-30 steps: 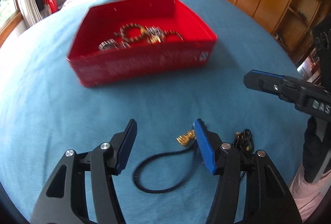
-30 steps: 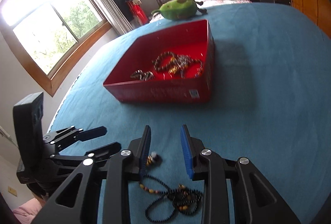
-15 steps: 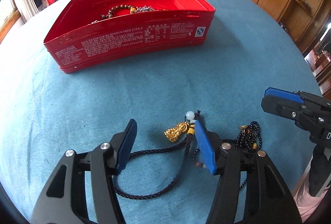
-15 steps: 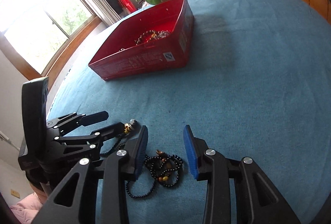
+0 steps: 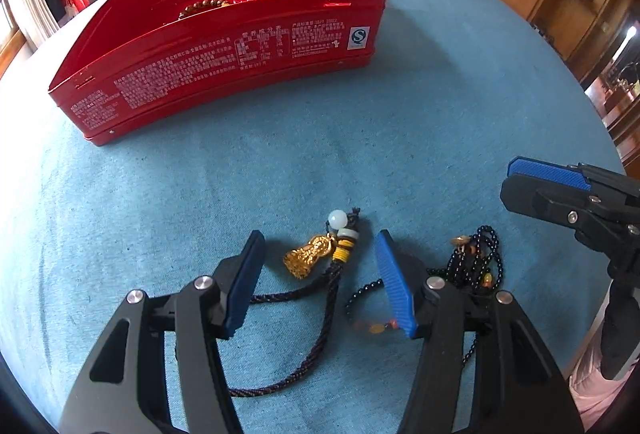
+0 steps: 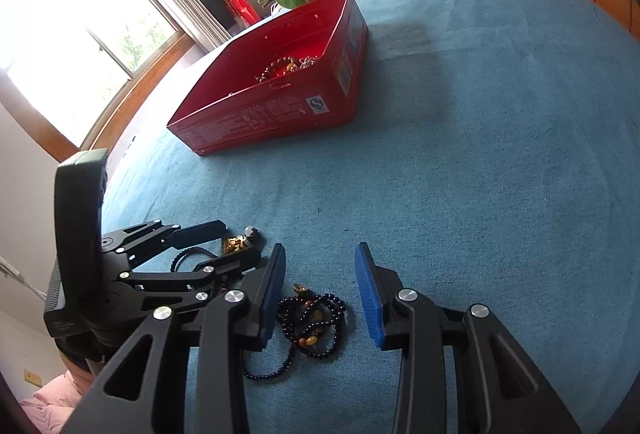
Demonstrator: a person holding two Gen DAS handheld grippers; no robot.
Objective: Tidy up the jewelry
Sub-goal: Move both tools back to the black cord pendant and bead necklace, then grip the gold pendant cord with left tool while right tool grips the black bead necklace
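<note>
straddling gold pendant (image 5: 309,258), left gripper (image 5: 320,270) agape; red tin (image 5: 224,49) well apart

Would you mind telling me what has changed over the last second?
Both grippers came down toward the blue cloth: the left gripper now straddles the gold pendant, the right gripper the black bead necklace. Both stay open, nothing gripped. The red box is unmoved.

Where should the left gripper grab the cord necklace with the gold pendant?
Grip the yellow-wrapped knot on the cord necklace, coming straight down from above. It lies flat on the blue cloth, already between the open left gripper fingers, thicker than the thin cord.
</note>
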